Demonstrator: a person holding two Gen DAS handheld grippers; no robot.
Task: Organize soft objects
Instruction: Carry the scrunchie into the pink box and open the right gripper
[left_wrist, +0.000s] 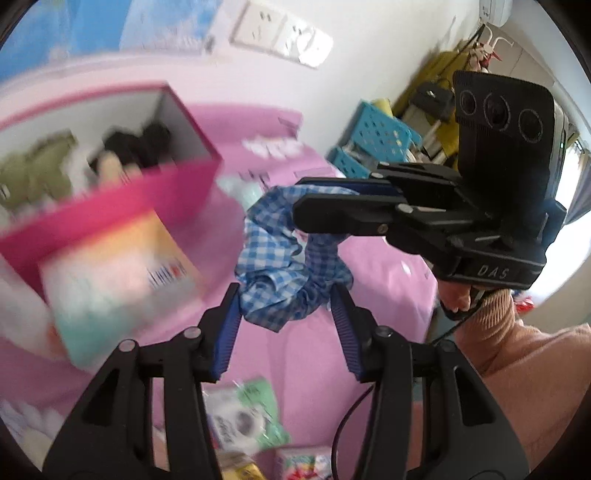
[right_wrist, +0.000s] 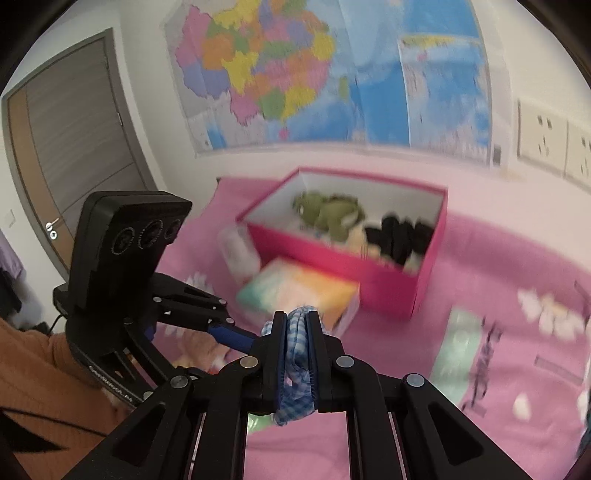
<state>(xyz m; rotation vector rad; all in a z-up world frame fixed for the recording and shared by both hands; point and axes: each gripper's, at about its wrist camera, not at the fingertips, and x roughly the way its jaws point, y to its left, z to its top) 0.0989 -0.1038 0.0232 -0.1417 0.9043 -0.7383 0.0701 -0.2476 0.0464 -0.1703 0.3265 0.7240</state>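
Note:
A blue-and-white gingham scrunchie (left_wrist: 284, 258) hangs in the air over the pink bed. My right gripper (right_wrist: 297, 350) is shut on it, with the fabric bunched between the pads; in the left wrist view it reaches in from the right (left_wrist: 314, 210). The scrunchie's lower end dangles between the fingertips of my left gripper (left_wrist: 286, 299), whose jaws stand apart and only brush the cloth. One blue left finger (right_wrist: 231, 334) shows beside the right gripper. Behind stands an open pink box (right_wrist: 332, 266) (left_wrist: 110, 214) holding a green plush (right_wrist: 325, 214) and black soft items (right_wrist: 399, 236).
A pastel tissue pack (right_wrist: 299, 291) lies against the box front, with a white bottle (right_wrist: 236, 251) beside it. Snack packets (left_wrist: 247, 417) and a mint packet (right_wrist: 461, 354) lie on the pink sheet (right_wrist: 498, 258). Blue crates (left_wrist: 376, 136) stand by the wall.

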